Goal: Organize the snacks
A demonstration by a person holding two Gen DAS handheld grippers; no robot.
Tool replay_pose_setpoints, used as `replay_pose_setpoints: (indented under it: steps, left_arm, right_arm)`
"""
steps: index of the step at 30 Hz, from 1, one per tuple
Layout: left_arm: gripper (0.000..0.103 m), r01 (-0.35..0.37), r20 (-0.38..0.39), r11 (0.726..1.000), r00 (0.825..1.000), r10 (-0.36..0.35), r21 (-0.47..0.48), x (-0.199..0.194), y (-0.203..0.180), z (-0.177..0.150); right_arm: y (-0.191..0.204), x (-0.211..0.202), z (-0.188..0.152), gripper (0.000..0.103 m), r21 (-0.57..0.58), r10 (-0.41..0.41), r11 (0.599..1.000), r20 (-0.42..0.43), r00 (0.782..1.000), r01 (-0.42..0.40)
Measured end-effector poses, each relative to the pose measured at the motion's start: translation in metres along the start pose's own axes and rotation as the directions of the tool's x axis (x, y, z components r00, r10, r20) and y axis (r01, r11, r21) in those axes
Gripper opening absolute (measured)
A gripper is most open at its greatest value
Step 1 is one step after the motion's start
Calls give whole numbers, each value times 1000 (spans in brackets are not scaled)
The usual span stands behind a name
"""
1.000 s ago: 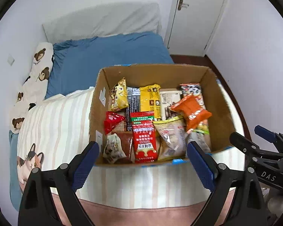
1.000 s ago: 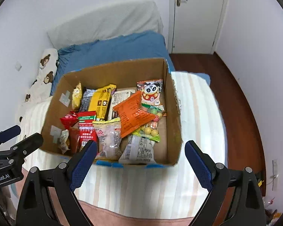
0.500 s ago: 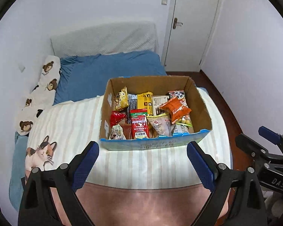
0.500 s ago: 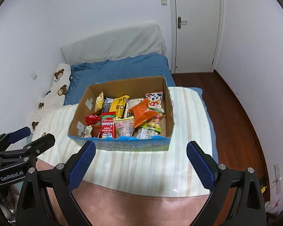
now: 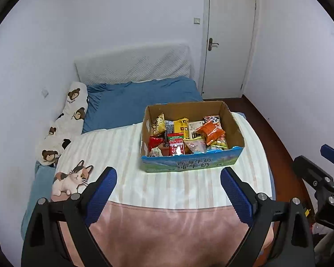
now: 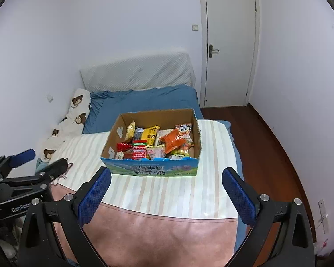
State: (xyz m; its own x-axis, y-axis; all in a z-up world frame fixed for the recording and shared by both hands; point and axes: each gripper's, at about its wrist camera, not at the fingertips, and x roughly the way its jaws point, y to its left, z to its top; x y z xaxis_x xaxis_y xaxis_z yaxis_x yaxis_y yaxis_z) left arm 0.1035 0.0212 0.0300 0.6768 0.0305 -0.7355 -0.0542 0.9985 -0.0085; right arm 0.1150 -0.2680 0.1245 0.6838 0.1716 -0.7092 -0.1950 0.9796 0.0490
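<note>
A bed (image 5: 131,102) with a blue sheet and a striped cream blanket fills the room. On the blanket, toward the right, sits an open brown cardboard box (image 5: 231,120) with a blue printed front (packed with snack packets (image 5: 180,138)). Near the camera, the left hand-held gripper (image 5: 168,191) hangs empty with jaws wide apart. The right hand-held gripper (image 6: 165,187), jaws just widening, grips nothing.

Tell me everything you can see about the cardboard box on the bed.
The cardboard box is an open brown carton with no lid; its near outer side is printed blue and green with white characters. It sits upright on the striped blanket, filled with mixed snack packets. Small pale labels are stuck on its left inner wall. Nothing grips it.
</note>
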Motion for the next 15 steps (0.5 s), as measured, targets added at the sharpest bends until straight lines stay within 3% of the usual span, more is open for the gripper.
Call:
replay_pose_setpoints:
  steps: [8,15]
  left_arm:
    - [95,6,31,1000,1000,-6,-7,-19,5,-4]
    - [95,-15,31,999,999,16,-29,-7,6,0]
  right_arm:
    - [9,-13,0,102,-10,21,1000,10,1000,-21]
    - [8,2,5,102,-1,12,1000,2,1000,-12]
